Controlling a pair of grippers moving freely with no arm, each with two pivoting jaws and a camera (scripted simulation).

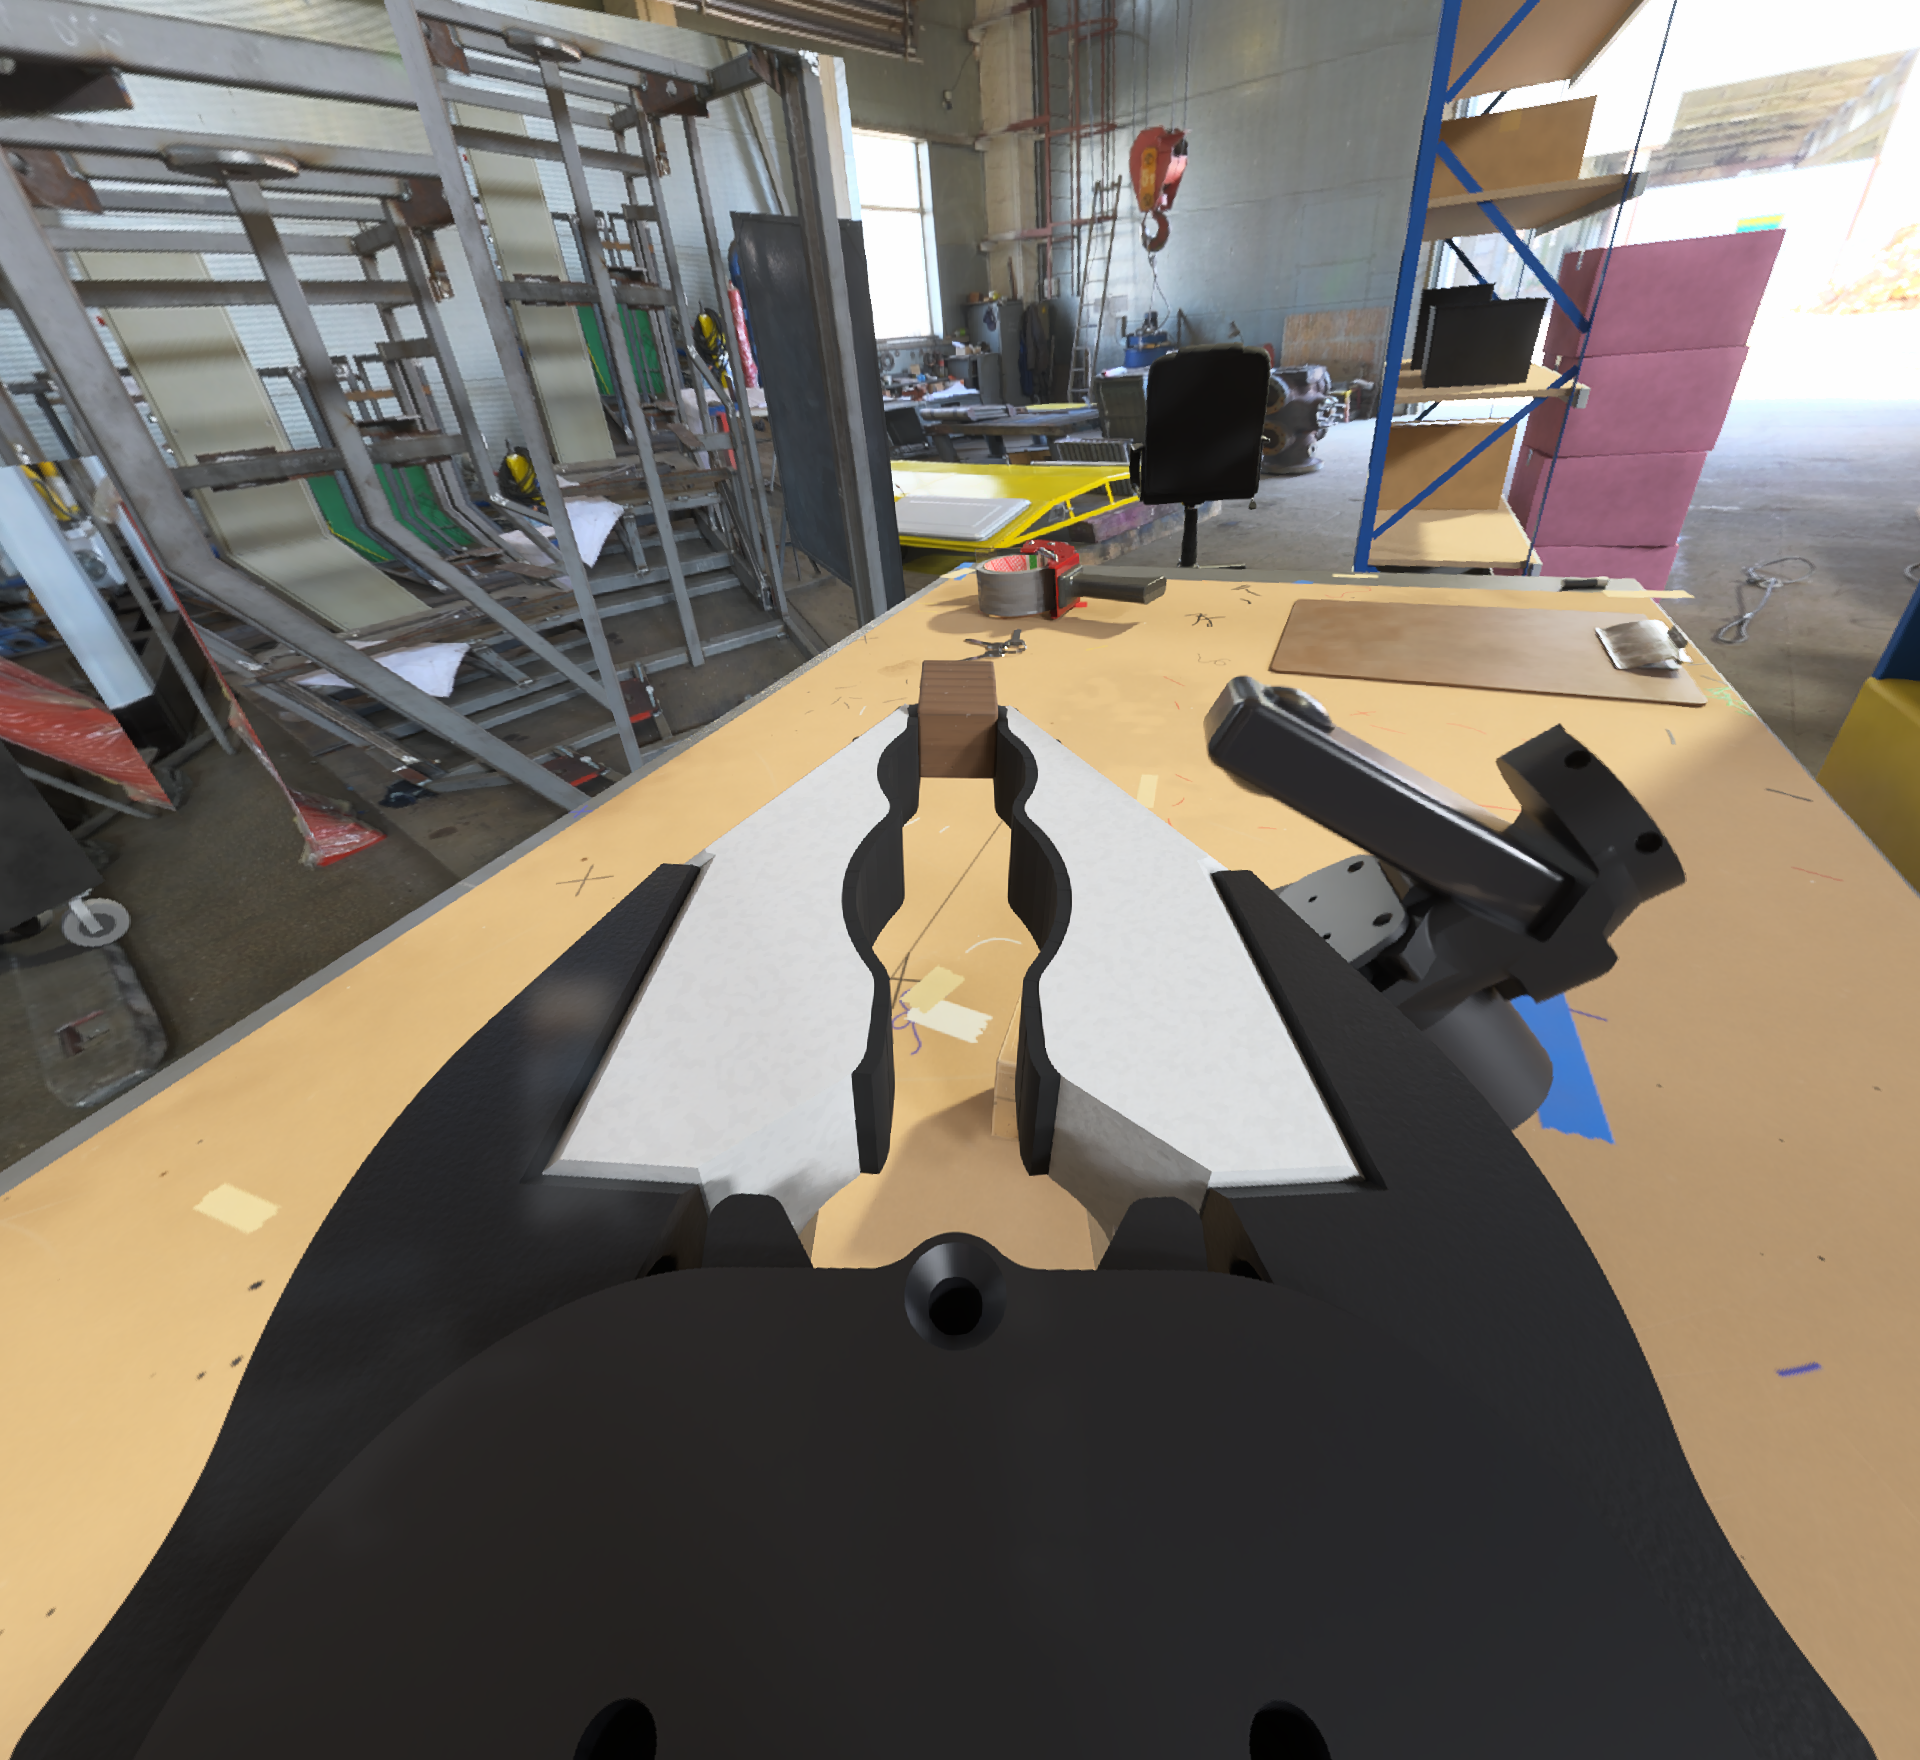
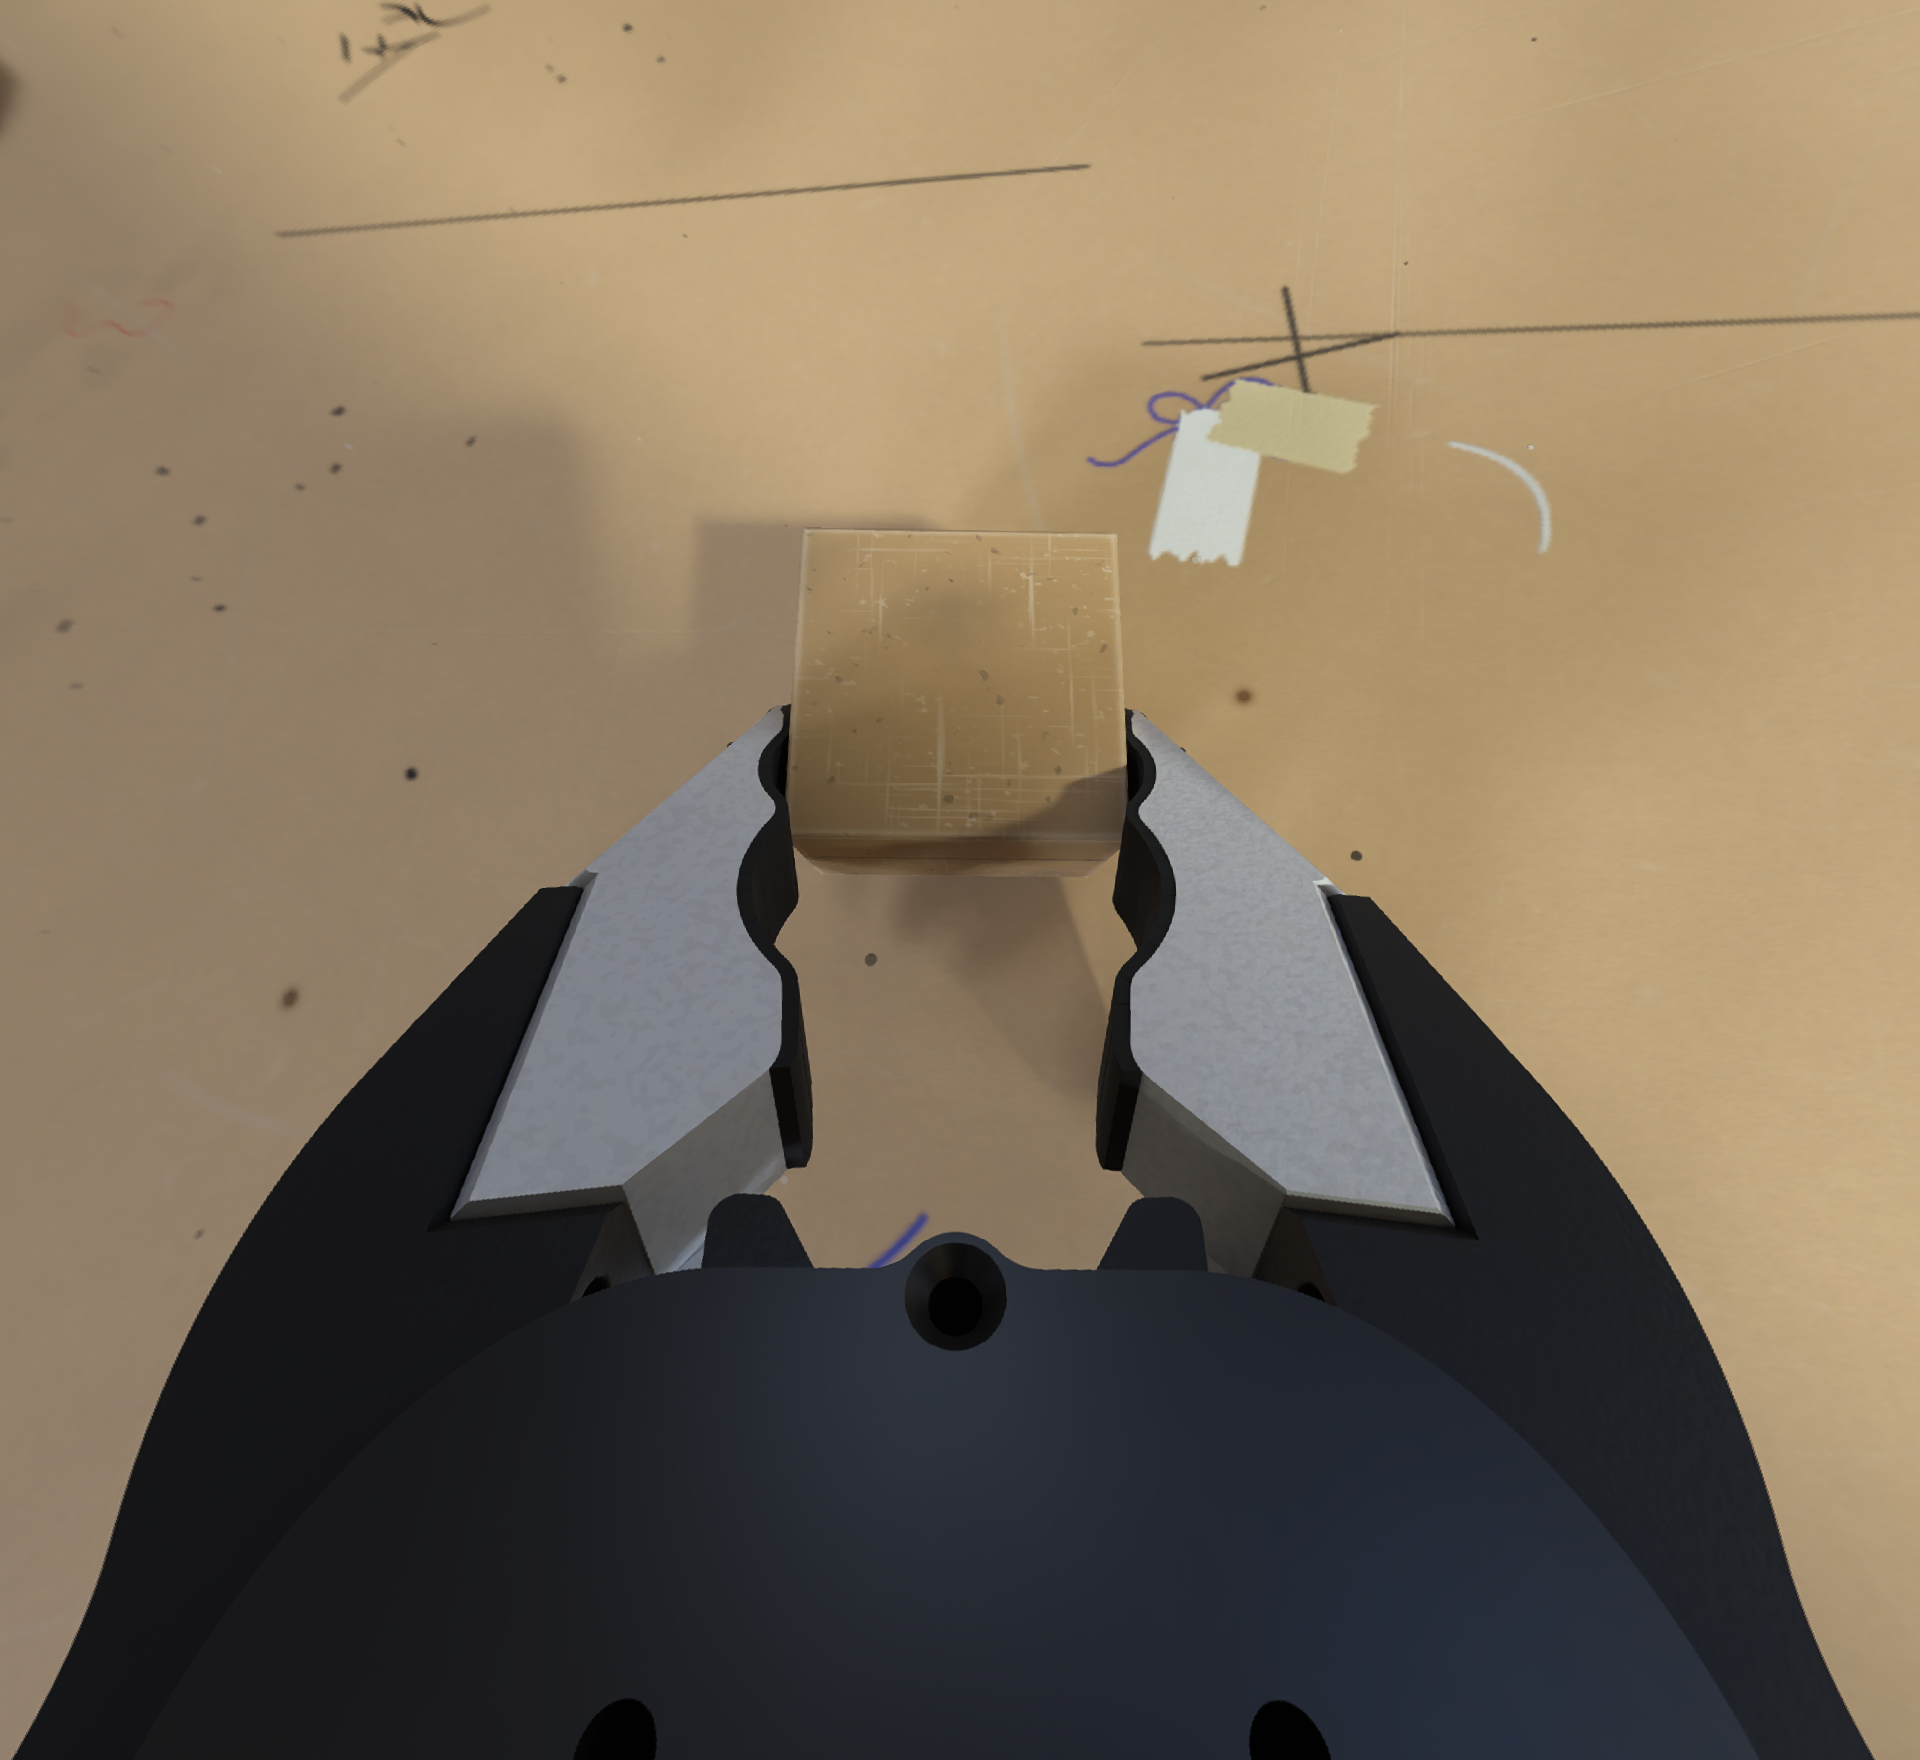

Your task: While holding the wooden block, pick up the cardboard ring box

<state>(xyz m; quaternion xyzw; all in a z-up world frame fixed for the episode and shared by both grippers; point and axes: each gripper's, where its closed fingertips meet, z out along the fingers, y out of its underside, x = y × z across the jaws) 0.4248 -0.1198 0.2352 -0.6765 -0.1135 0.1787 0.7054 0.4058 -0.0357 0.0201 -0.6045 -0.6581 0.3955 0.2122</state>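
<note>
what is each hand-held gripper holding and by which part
Left hand-held gripper: wooden block, pinched at its two side faces by the fingertips. Right hand-held gripper: cardboard ring box, fingertips against its near side walls.

A tan, scuffed wooden tabletop (image 1: 312,1118) carries pencil lines, specks and scraps of pale masking tape (image 2: 1200,495). Near its far edge lies a grey roll of duct tape (image 1: 1010,584) with a red dispenser just beside it, and a small metal key (image 1: 997,643) sits a little nearer. To the right lies a flat brown clipboard (image 1: 1455,645) with a silver clip at one end. A strip of blue tape (image 1: 1574,1076) is stuck on the tabletop. Beyond the table stand a black office chair (image 1: 1205,427), grey steel racks (image 1: 416,360), blue-framed shelving (image 1: 1455,204) and a red crane hook (image 1: 1155,172).
</note>
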